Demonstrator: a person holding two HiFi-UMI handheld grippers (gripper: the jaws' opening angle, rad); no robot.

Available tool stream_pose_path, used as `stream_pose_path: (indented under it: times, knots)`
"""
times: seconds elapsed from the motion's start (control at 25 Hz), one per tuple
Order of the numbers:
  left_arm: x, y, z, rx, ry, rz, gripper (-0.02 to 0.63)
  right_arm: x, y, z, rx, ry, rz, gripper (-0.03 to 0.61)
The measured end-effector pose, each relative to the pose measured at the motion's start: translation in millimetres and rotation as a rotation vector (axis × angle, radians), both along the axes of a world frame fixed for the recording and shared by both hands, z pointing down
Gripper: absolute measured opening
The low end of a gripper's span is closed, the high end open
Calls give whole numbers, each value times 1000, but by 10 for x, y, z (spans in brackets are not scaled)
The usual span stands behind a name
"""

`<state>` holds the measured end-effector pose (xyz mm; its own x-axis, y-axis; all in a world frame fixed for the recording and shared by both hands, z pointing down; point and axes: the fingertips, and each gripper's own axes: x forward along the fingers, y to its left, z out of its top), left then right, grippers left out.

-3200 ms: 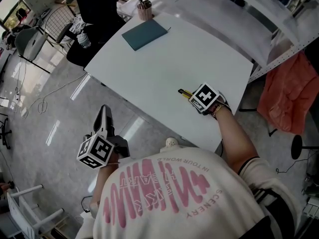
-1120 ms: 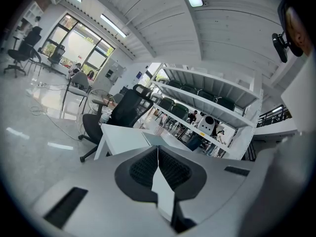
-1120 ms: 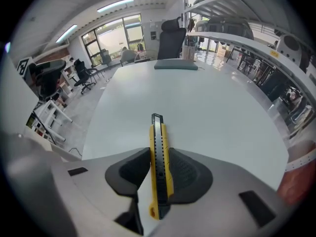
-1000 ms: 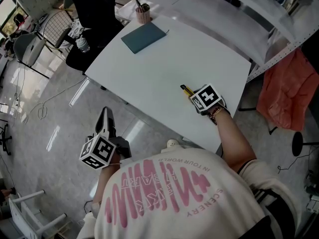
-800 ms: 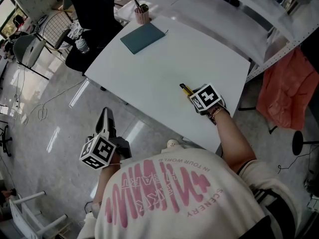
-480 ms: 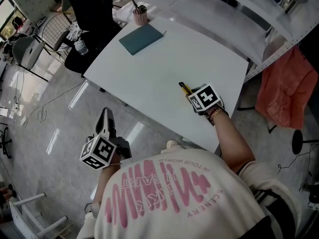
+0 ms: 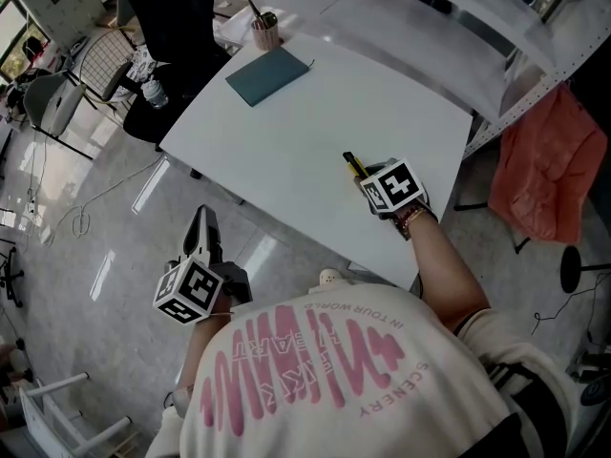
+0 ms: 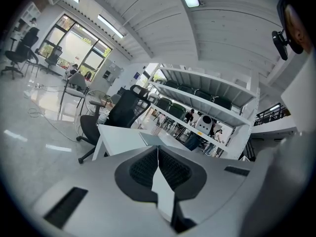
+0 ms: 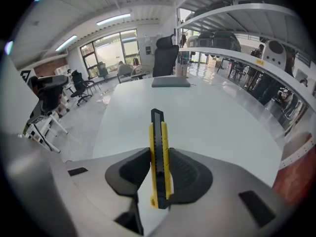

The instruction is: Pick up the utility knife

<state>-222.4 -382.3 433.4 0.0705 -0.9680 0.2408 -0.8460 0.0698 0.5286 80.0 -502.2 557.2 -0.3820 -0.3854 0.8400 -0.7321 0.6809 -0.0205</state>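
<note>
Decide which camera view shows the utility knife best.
The right gripper view: the yellow utility knife stands full length, clamped in the right gripper. The head view shows only its tip; the left gripper view shows none.

The right arm [image 7: 447, 267] reaches forward, forearm bare, with the wrist bent so the right gripper [image 7: 368, 176] tilts steeply down. Its fingers [image 9: 186, 174] are clamped on the utility knife [image 9: 158, 147]. The left gripper [image 7: 199, 225] is held low at the person's left side, pointing nearly level, with its fingers [image 8: 142, 168] pressed together and nothing between them. Its arm is mostly hidden, probably bent.
</note>
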Motion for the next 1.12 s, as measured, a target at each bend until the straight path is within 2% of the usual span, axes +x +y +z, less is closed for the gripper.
stream_pose_path:
  times: [1.12]
  knots:
    - [327, 50, -164, 49, 0, 82, 25, -14, 220, -694, 216, -191, 79, 135]
